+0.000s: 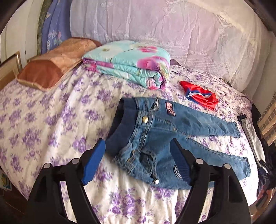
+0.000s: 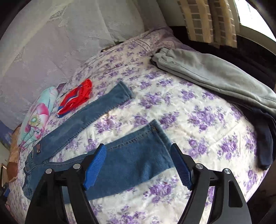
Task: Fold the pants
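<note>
Lying flat, jeans (image 1: pixel 155 137) near red cloth (image 1: pixel 200 94), folded quilt (image 1: pixel 131 65); both grippers' jaws wide.

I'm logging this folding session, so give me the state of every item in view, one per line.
jeans: unfolded, flat, legs spread apart
left gripper: open, over the waistband
right gripper: open, over a leg cuff
floral quilt: folded
red garment: crumpled
grey sweatpants: lying at the bed edge
brown pillow: lying on the bed

Floral bedspread (image 1: pixel 43 120); lace-draped pillows (image 1: pixel 172 34) behind; daylit window (image 2: pixel 255 15), checked curtain (image 2: pixel 207 20).
</note>
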